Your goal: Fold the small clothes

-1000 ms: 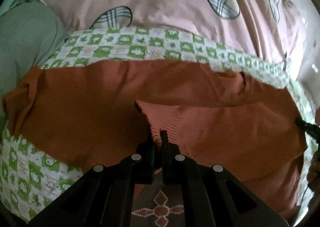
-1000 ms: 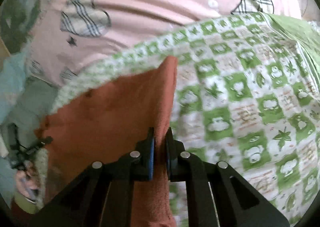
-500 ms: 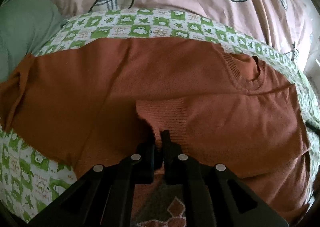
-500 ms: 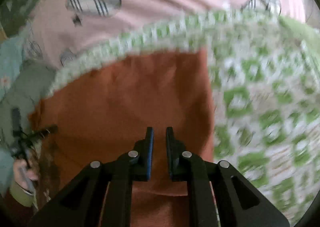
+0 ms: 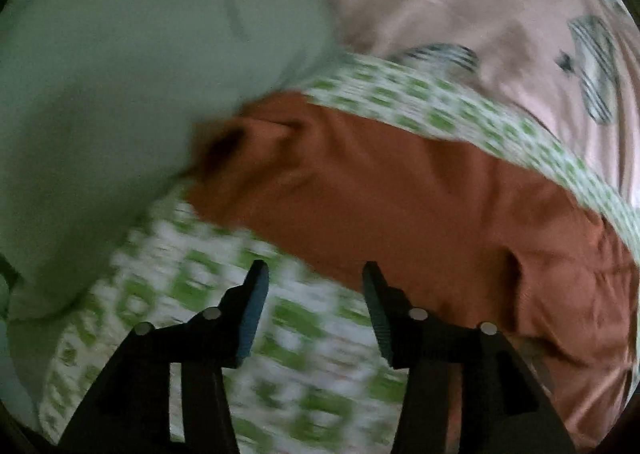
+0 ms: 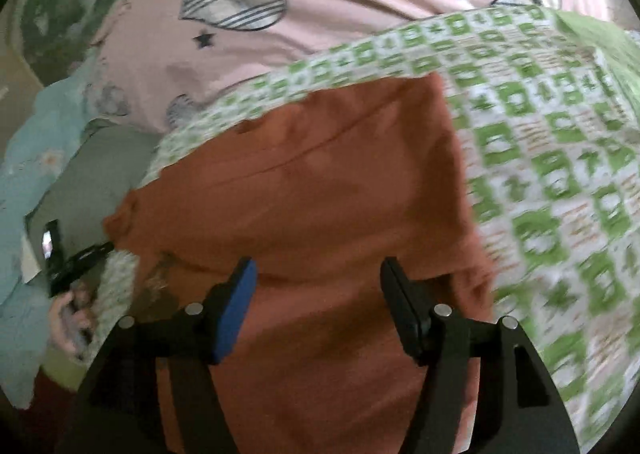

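Note:
A rust-orange sweater (image 5: 420,194) lies spread flat on a green-and-white checked blanket (image 5: 280,334). In the left wrist view my left gripper (image 5: 314,274) hovers over the blanket just off the sweater's near-left edge; its jaws are opening and nothing is between them. The right wrist view shows the same sweater (image 6: 312,190) filling the middle, its right edge running down beside the checked blanket (image 6: 560,174). My right gripper (image 6: 318,272) hangs above the sweater's lower part, jaws opening, with no cloth pinched between the pads.
A pale green pillow (image 5: 120,94) bulks at the left, touching the sweater's far-left corner. A pink sheet with plaid hearts (image 5: 500,14) lies beyond the blanket. In the right wrist view a hand holding the other gripper (image 6: 68,294) shows at the left edge.
Both grippers let go of the orange sweater and their jaws spread apart. The left gripper swung left off the sweater toward the pillow; the right drew back over the sweater.

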{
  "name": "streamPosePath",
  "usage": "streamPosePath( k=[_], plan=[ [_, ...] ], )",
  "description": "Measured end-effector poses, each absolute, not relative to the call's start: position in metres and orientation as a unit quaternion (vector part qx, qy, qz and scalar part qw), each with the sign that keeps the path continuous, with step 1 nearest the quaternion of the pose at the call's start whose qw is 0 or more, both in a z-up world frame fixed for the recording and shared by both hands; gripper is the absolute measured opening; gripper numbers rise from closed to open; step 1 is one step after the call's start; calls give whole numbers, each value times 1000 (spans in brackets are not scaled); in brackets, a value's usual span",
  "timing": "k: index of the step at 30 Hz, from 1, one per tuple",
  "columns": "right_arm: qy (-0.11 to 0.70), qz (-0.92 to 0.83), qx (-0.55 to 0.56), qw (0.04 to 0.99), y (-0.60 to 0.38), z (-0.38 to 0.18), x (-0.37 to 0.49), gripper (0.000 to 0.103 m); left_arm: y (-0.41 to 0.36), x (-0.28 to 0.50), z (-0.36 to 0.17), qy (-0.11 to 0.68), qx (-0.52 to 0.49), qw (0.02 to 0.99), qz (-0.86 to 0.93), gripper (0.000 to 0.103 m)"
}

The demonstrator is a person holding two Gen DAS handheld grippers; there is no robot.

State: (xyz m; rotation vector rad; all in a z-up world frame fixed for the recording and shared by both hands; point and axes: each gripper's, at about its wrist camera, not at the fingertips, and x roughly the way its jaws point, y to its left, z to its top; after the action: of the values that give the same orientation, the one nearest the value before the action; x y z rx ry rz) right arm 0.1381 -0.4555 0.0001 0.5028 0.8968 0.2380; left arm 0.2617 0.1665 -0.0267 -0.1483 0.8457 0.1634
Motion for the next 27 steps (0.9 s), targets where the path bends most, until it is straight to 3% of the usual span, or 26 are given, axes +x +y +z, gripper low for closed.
streamPosePath(
  k=[7,15,19,27],
  plan=[
    [446,157,234,850,-411,-3,134,65,198,305,-30,415,-84,900,103,53],
    [460,173,244,836,-399,-12,140,65,175,369,-54,458,22,882,112,52],
    [461,177,246,834,-400,-13,140,65,191,385,-62,468,22,876,117,2],
    [448,190,246,838,-398,-3,132,65,177,315,-1,416,-87,905,-3,1]
  ],
)
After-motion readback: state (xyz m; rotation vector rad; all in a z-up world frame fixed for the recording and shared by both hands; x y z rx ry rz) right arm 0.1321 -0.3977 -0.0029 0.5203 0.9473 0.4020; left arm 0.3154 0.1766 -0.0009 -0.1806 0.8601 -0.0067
